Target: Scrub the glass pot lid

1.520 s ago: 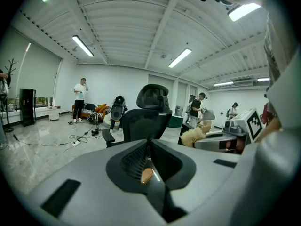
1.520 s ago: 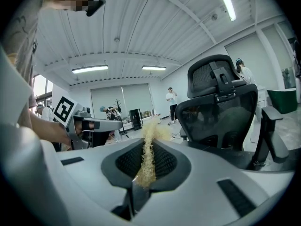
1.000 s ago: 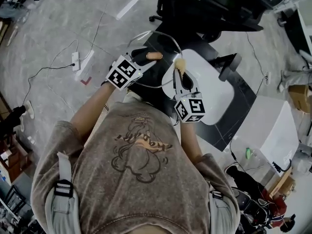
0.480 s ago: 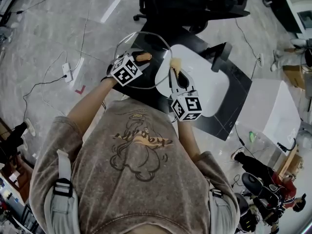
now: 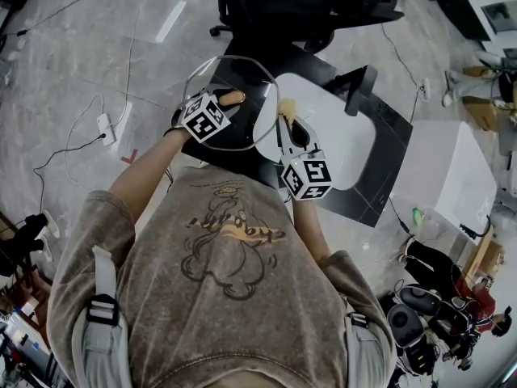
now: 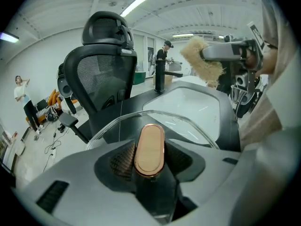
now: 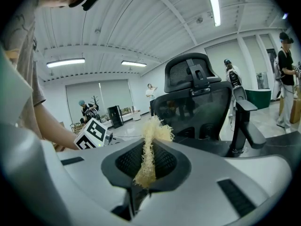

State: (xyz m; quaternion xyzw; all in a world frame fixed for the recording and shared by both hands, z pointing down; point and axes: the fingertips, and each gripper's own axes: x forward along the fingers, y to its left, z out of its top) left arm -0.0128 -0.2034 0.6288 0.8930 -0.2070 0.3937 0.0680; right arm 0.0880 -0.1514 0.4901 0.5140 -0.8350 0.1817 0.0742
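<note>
Right gripper view: right tongs pinch the scrubber, partly hiding it.

I note a grey marbled floor with a white power strip at left, a black mesh office chair at upper centre, and strip lights on a ribbed white ceiling.

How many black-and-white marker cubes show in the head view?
2. One cube on the left gripper holding the glass pot lid; the other cube on the right gripper holding the yellow fibrous scrubber.
</note>
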